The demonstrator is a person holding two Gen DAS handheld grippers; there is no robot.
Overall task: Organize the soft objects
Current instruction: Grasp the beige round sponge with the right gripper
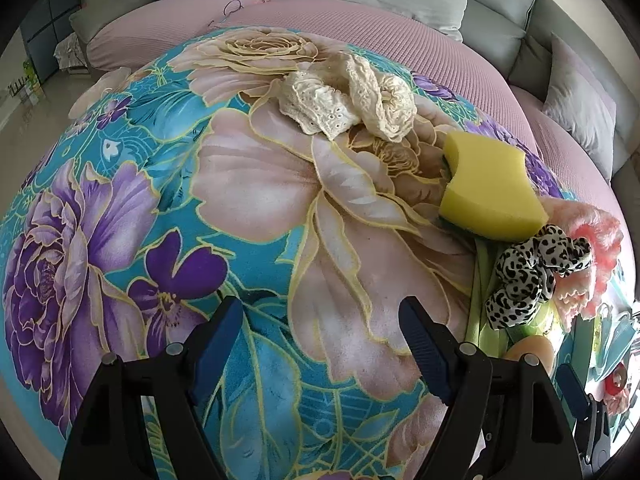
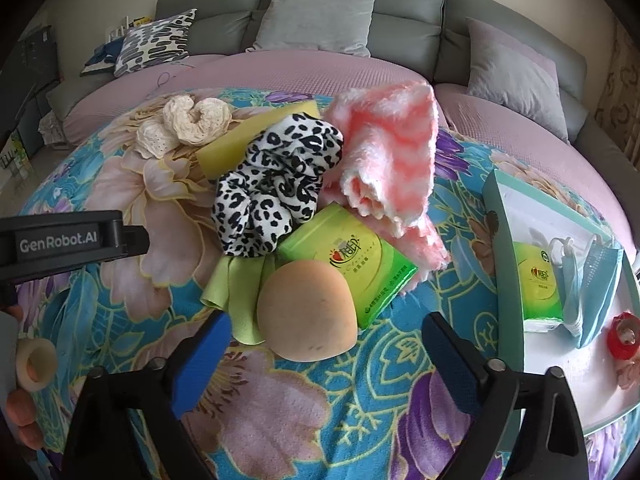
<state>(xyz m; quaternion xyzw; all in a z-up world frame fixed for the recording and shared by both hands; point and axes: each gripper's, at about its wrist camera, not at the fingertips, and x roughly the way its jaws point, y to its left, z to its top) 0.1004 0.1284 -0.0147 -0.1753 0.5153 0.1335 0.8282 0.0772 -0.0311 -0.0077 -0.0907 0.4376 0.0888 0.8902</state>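
Note:
My right gripper is open, its blue pads on either side of a peach egg-shaped sponge without touching it. Behind the sponge lie a green tissue pack, a light green cloth, a leopard-print scrunchie, a pink-and-white fluffy cloth, a yellow sponge and cream lace scrunchies. My left gripper is open and empty over the floral blanket. The lace scrunchies lie ahead of it, with the yellow sponge and the leopard scrunchie to its right.
A teal-rimmed white tray at the right holds a tissue pack, blue face masks and a small red item. Grey cushions and a patterned pillow line the sofa back. A hand shows at the lower left.

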